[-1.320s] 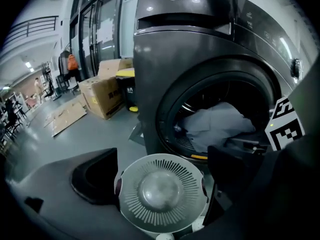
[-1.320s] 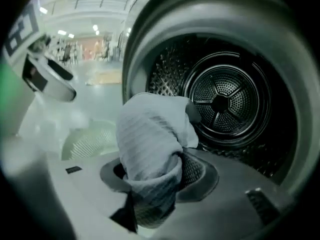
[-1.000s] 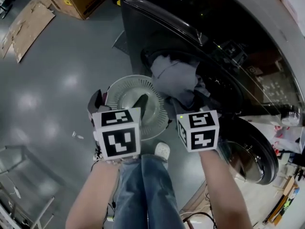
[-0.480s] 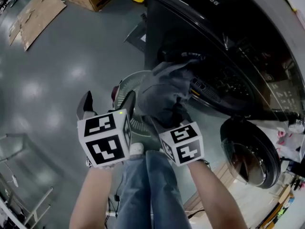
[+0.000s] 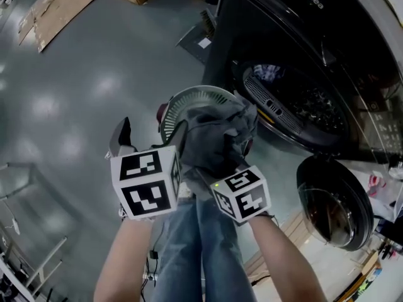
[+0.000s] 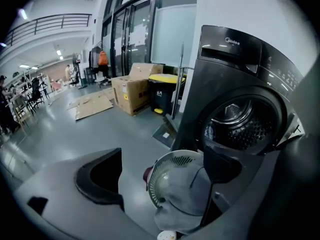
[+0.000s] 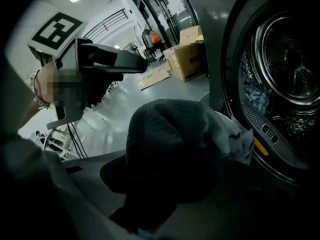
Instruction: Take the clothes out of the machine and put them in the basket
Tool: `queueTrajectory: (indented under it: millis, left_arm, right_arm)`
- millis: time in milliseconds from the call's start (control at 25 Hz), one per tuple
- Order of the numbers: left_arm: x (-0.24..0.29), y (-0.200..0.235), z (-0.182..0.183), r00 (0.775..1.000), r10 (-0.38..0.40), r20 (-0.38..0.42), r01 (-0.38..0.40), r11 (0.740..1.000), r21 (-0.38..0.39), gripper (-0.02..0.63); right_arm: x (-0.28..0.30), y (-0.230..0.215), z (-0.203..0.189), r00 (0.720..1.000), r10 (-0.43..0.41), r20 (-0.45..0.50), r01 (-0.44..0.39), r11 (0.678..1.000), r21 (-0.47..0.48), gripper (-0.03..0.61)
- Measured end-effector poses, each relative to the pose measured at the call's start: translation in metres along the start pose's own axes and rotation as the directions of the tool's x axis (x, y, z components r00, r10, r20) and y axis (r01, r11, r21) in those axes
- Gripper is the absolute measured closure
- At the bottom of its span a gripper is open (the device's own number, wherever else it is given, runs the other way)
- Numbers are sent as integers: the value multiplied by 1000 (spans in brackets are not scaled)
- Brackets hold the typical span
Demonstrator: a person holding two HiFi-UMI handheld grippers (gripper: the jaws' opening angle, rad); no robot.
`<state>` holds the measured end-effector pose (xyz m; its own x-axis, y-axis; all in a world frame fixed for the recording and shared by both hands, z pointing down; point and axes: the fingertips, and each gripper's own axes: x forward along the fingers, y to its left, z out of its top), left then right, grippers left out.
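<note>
Light: dim overall; ceiling lamps leave pale glare patches on the floor point(image 5: 75, 106) left of the machine point(image 5: 277, 17).
Edges: fisheye-bent, corners black.

The brand name "Midea" is showing in light letters on the top front panel of the dark machine point(image 5: 277, 36), above its round opening. The small print by its controls and the label on the cardboard box point(image 6: 131, 91) are appearing too small to read.
</note>
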<state>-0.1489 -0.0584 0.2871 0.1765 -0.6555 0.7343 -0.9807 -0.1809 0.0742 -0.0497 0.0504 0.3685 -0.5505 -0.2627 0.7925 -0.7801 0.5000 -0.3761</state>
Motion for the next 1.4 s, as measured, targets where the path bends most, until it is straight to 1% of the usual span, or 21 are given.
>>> queueTrajectory:
  millis: [120, 200, 280, 360, 400, 440, 480, 520, 600, 720, 880, 960, 1080, 1160, 1200, 1240, 1280, 1320, 1400]
  left_arm:
    - [1, 4, -1, 1000, 1, 7, -1, 1000, -1, 101]
    - [3, 5, -2, 1000, 4, 12, -4, 1000, 2, 101]
    - [8, 4, -7, 1000, -1, 7, 1, 1000, 9, 101]
    - [15, 2, -14, 1000, -9, -4, 10, 1000, 20, 101]
    - [18, 0, -18, 1000, -14, -11, 14, 1000, 26, 101]
    - [22, -1, -23, 1000, -18, -16, 19, 999, 32, 101]
    - [25, -2, -27, 1000, -22, -20, 23, 999, 37, 101]
    - [28, -3, -32, 999, -24, -25, 25, 999, 41, 101]
    - [34, -5, -42, 999, -28, -36, 29, 999, 45, 101]
    - [41, -5, -57, 998, -30, -60, 33, 999, 40, 101]
    - [54, -8, -72, 996, -33, -85, 38, 998, 49, 101]
    - [61, -11, -77, 995, -36, -97, 42, 997, 60, 101]
    - [73, -16, -83, 993, -41, -111, 49, 996, 70, 101]
    - [80, -18, -87, 992, -43, -119, 51, 996, 71, 101]
    - [83, -19, -89, 992, -43, -123, 52, 996, 71, 101]
    - [86, -19, -91, 991, -43, -126, 52, 996, 71, 101]
    - [88, -19, -93, 991, -42, -130, 52, 996, 73, 101]
    - [90, -20, -95, 990, -41, -135, 52, 996, 76, 101]
    - [93, -20, -99, 989, -40, -143, 54, 994, 90, 101]
  right_arm:
    - [3, -5, 10, 1000, 6, 23, -6, 1000, 7, 394]
    - [10, -16, 14, 1000, -17, 22, 16, 1000, 16, 391]
    - [22, -35, 12, 997, -74, 6, 74, 997, 24, 378]
    - [38, -59, 6, 988, -152, -13, 152, 988, 34, 356]
    - [45, -73, 3, 981, -196, -12, 196, 980, 43, 316]
    - [51, -86, 1, 972, -236, -4, 236, 970, 55, 212]
    - [56, -98, -2, 963, -268, 5, 267, 961, 65, 133]
    - [58, -108, -4, 956, -292, 10, 291, 954, 71, 116]
    - [60, -124, -10, 945, -327, 1, 326, 943, 64, 101]
    - [61, -145, -22, 929, -369, -27, 369, 928, 38, 101]
    - [59, -180, -33, 900, -434, -39, 435, 900, 16, 101]
    - [59, -199, -35, 883, -468, -45, 468, 883, 7, 102]
    - [62, -226, -40, 848, -526, -62, 525, 850, -30, 103]
    - [67, -240, -47, 833, -547, -89, 545, 837, -47, 104]
    - [71, -244, -52, 830, -547, -109, 547, 836, -38, 110]
    - [75, -249, -59, 825, -549, -132, 552, 834, -19, 130]
    - [75, -255, -66, 814, -559, -157, 567, 824, 6, 154]
    - [73, -261, -73, 795, -577, -186, 592, 805, 34, 206]
    - [60, -272, -79, 753, -622, -215, 649, 755, 89, 520]
